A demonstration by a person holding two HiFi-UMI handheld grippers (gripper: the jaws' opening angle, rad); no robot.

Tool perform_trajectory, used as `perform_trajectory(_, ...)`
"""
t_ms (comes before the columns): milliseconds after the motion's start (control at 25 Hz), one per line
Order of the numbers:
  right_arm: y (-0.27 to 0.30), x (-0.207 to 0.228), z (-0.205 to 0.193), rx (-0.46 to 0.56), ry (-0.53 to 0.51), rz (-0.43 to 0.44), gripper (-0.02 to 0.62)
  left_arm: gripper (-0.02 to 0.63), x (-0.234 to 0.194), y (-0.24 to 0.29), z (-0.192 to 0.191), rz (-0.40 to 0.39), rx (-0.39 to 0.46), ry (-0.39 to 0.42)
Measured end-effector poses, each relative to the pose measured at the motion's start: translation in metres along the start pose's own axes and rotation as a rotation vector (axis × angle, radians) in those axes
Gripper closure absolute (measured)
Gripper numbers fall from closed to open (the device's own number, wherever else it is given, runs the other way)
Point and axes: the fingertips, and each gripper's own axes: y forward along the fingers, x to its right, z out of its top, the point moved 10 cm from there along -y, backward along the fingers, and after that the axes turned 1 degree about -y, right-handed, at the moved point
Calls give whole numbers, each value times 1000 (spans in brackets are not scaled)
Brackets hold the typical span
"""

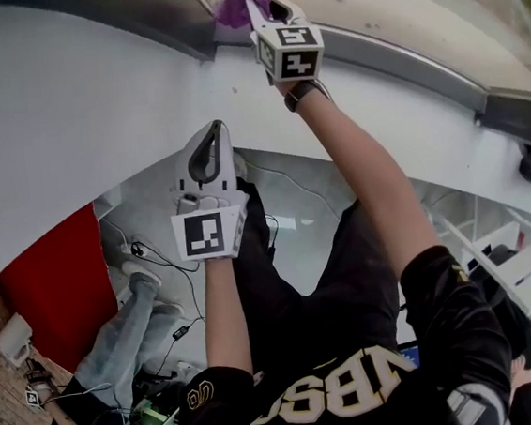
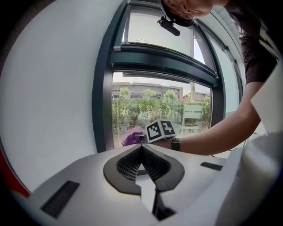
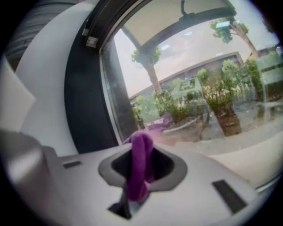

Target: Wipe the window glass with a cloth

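The right gripper (image 1: 261, 7) is clamped on a purple cloth (image 3: 141, 159) — a fold of it stands up between the jaws. It is held at the lower corner of the glass (image 3: 199, 88), just beside the dark frame (image 3: 88, 101). The left gripper (image 2: 142, 148) hangs well back from the pane, by the white wall (image 1: 66, 105) — jaws together, nothing between them

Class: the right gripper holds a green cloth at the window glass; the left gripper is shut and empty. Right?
No. The cloth is purple, not green, as the right gripper view shows. The rest stands: the right gripper holds it at the window glass; the left gripper is shut and empty.
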Motion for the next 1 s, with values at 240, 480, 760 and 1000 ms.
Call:
perform_trajectory(240,-110,120,3,3,-38,-83,512,588,104,44,3,-126,13,87)
perform_trajectory(480,-258,283,-5,10,51,-345,512,588,235,94,-7,-322,52,26)
perform_trajectory(760,-395,429,-15,92,277,-701,512,588,338,113,-7,-413,96,26)
perform_trajectory(1000,-378,404,-12,65,247,-635,512,588,311,102,0,-356,101,-7)
